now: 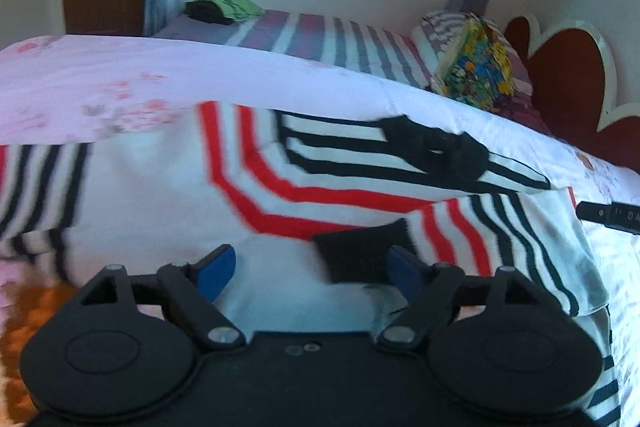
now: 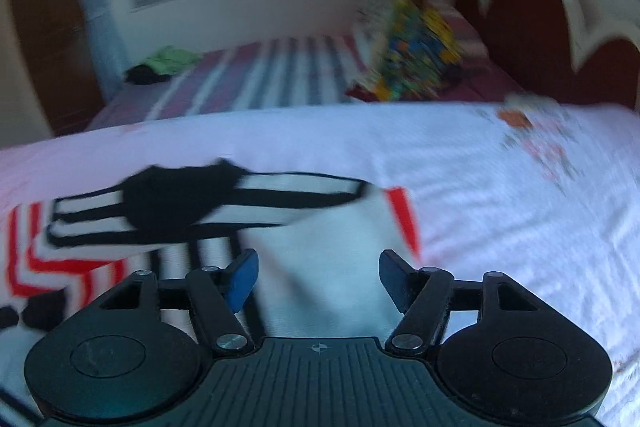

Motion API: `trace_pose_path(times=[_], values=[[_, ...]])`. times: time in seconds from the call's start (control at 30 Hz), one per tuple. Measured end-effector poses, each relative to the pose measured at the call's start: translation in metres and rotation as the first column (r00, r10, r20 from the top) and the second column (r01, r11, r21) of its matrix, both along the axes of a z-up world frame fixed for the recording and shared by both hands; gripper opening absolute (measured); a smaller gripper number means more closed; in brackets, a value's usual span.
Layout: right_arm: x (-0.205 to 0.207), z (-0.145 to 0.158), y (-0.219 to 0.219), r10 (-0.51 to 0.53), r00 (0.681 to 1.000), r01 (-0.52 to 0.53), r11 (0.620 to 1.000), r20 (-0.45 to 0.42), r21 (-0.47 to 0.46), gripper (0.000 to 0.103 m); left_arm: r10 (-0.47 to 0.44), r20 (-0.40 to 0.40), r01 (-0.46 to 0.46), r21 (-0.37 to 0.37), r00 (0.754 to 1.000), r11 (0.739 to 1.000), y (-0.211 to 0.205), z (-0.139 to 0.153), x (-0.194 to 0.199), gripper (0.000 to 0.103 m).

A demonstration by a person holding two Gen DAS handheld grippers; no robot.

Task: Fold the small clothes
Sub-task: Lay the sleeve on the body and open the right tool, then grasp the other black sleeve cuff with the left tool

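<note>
A small white shirt with red and black stripes lies partly folded on a pale floral sheet. A black-striped sleeve with a black collar part is laid over its top. My left gripper is open just above the shirt's near edge, by a black patch. The same shirt shows in the right wrist view, with the folded sleeve at the left. My right gripper is open over the shirt's white right part, holding nothing.
A striped bed lies beyond, with a colourful bag and green and black clothes on it. A red headboard stands at the right. The tip of the other gripper shows at the right edge.
</note>
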State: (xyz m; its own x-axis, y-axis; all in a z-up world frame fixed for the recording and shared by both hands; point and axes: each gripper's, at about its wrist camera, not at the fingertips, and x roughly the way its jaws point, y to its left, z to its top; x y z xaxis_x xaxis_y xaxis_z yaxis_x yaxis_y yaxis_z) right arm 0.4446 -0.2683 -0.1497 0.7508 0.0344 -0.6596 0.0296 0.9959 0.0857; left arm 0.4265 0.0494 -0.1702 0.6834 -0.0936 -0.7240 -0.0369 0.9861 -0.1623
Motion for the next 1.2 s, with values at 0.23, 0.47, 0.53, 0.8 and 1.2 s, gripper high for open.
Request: trace_pose_path(times=[0.23, 0.47, 0.53, 0.8, 1.2], values=[[-0.012, 0.004, 0.078, 0.143, 0.99, -0.143, 0.989, -0.009, 0.02, 0.066, 0.135, -0.012, -0.135, 0.012, 0.991, 0.991, 0.068, 0.006, -0.031, 0.082], [-0.011, -0.01, 0.139, 0.227, 0.974, -0.226, 0.973, -0.021, 0.038, 0.066, 0.27, -0.025, -0.27, -0.018, 0.963, 0.963, 0.138, 0.008, -0.058, 0.083], [-0.008, -0.014, 0.155, 0.241, 0.97, -0.24, 0.97, -0.023, 0.037, 0.066, 0.297, -0.024, -0.297, -0.021, 0.955, 0.955, 0.153, 0.008, -0.062, 0.083], [-0.003, -0.035, 0.204, 0.27, 0.962, -0.268, 0.962, -0.047, 0.043, 0.066, 0.386, -0.062, -0.39, -0.113, 0.921, 0.914, 0.21, -0.003, -0.068, 0.083], [0.007, -0.06, 0.219, 0.252, 0.963, -0.252, 0.968, -0.098, 0.013, 0.066, 0.502, -0.105, -0.492, -0.444, 0.859, 0.749, 0.293, -0.045, -0.047, 0.06]])
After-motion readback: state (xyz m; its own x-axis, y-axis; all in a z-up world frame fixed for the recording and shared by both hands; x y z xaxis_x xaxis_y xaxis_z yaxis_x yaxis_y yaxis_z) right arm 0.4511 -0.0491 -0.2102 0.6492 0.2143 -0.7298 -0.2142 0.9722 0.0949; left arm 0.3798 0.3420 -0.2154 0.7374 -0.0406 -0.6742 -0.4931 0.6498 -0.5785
